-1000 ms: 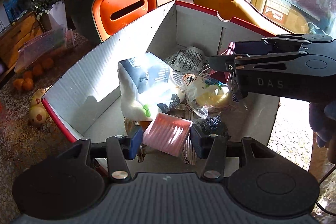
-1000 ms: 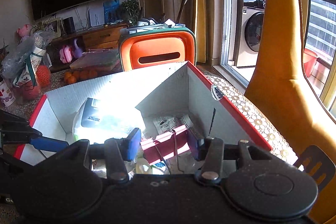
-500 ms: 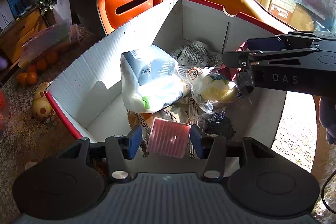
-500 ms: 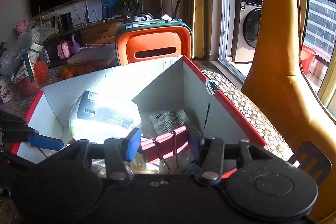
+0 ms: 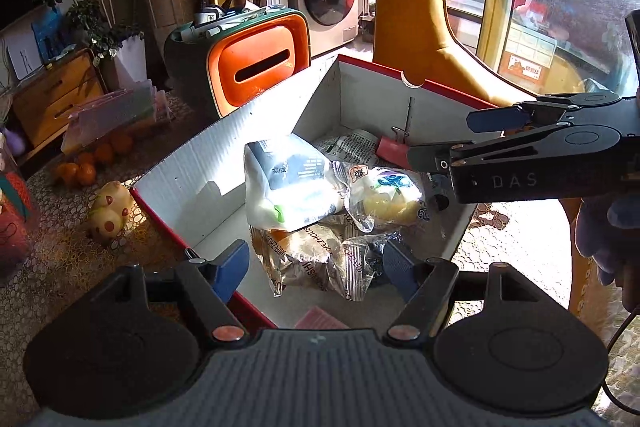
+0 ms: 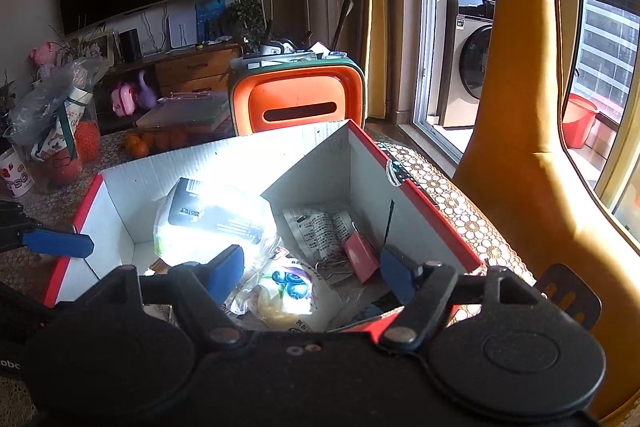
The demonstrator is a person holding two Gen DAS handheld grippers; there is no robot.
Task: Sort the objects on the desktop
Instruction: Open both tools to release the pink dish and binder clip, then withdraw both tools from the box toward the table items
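The sorting looked well under way: the white box (image 5: 188,187) with the red rim already held a pile of things, with a white pouch (image 5: 288,187) near its middle, a clear packet with a yellow lump (image 5: 384,195) at three o'clock of the pouch, wrapped snacks (image 5: 316,259) at six o'clock of it, and a printed sachet (image 5: 352,147) toward the far corner. A pink ridged piece (image 5: 320,319) lay at the near edge of the box floor, at six o'clock of the snacks, and a red binder clip (image 6: 360,259) lay in the far right corner beside the sachet, both clear of any pad. What remained on the tabletop to sort could not be told. The left gripper (image 5: 316,269) had just been opening; its jaws stood spread above the snacks with nothing pinched between them. The right gripper (image 6: 312,271) had likewise just been opening, its jaws wide above the box, the clip lying loose below and touching neither finger.
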